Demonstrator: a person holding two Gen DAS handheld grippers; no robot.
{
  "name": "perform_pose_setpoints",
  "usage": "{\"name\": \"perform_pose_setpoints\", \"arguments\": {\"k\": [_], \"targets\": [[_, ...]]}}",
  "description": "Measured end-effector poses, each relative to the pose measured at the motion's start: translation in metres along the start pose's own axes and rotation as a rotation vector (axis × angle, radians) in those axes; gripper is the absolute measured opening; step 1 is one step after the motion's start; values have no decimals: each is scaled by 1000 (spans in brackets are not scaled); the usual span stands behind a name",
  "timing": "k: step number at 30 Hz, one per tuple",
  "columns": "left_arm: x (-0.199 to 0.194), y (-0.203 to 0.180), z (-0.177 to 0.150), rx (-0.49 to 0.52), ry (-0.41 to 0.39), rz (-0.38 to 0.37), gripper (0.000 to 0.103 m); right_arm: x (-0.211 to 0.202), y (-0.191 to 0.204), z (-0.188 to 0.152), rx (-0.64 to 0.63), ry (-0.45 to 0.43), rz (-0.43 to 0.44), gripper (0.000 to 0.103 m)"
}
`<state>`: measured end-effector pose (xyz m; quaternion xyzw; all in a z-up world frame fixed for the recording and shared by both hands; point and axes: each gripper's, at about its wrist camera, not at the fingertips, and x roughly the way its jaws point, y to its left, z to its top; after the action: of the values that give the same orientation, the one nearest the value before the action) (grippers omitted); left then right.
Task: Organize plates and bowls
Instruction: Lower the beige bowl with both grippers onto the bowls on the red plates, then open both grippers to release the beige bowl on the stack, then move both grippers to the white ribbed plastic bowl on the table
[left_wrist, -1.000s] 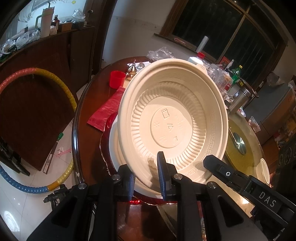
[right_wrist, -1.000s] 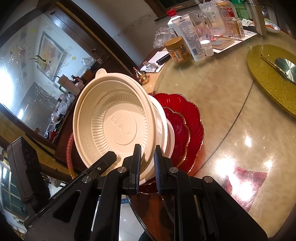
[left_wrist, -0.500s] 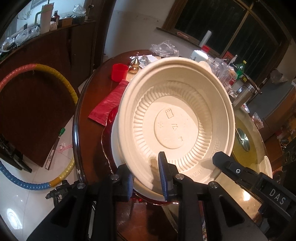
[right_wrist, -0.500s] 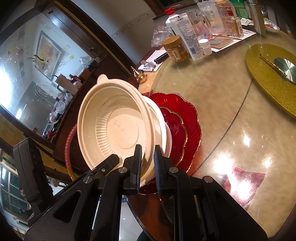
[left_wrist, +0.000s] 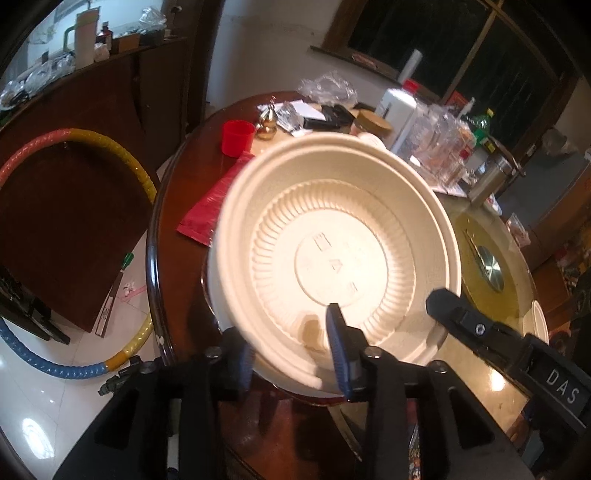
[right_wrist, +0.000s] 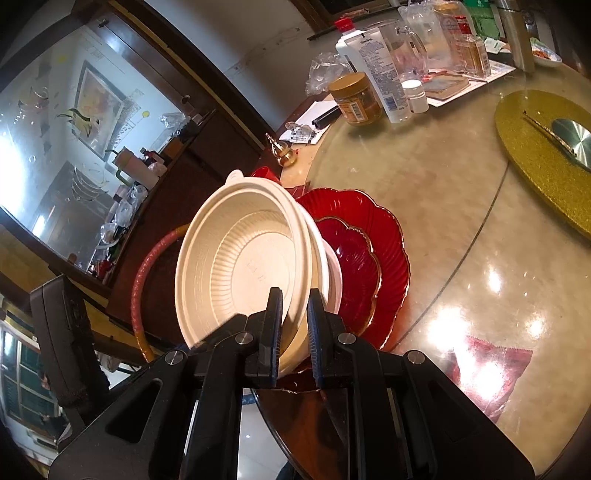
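Cream bowl (right_wrist: 247, 266) tilted above red plates (right_wrist: 373, 258) at table (right_wrist: 461, 229) edge; looks light, thin, flexible. Right gripper (right_wrist: 293, 332) and left gripper (left_wrist: 291, 354) each clamp its near rim; rim is the sensible hold.

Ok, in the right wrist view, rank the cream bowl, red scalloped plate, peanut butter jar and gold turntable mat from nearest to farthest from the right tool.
1. Cream bowl, clamped in the right tool.
2. Red scalloped plate, just behind the bowl.
3. Gold turntable mat, far right.
4. Peanut butter jar, top centre.
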<state>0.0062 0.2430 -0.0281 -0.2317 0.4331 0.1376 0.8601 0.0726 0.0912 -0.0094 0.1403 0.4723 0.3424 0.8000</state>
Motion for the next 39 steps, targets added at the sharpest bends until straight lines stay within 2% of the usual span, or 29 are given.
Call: {"name": "perform_pose_setpoints", "arguments": {"k": [2,4,7,12,16,19,21,24,28,31,32,35,39], "targets": [[-1,-3,0,16,1,-7,55,0,0,1,4,0,4,13],[-6,-5,-2,24,-31,19,62,0,0,2,4,-6,3,13],[-16,-2,-3,10,-82,60,80,-1,-2,3,12,-11,-1,13],[-34,7,0,-40,-167,54,80,-9,-4,3,24,-45,14,13],[-58,9,-1,-83,-303,8,80,-26,-6,3,31,-115,38,13],[-72,-3,-6,-42,-392,-21,81,-44,-15,1,48,-175,52,13],[-75,-19,-9,20,-417,-51,83,-59,-28,-3,68,-223,43,13],[-65,-46,-9,102,-378,-86,83,-77,-50,-9,106,-264,21,14],[-42,-86,-15,204,-275,-128,83,-101,-94,-15,183,-290,-2,46],[-20,-120,-21,266,-165,-175,83,-124,-128,-21,245,-312,-18,49],[-14,-129,-23,281,-131,-187,83,-130,-136,-22,260,-316,-29,57],[5,-162,-31,334,-57,-195,83,-156,-173,-30,338,-358,-47,71],[25,-206,-44,414,49,-238,83,-187,-219,-42,439,-394,-82,72]]}}
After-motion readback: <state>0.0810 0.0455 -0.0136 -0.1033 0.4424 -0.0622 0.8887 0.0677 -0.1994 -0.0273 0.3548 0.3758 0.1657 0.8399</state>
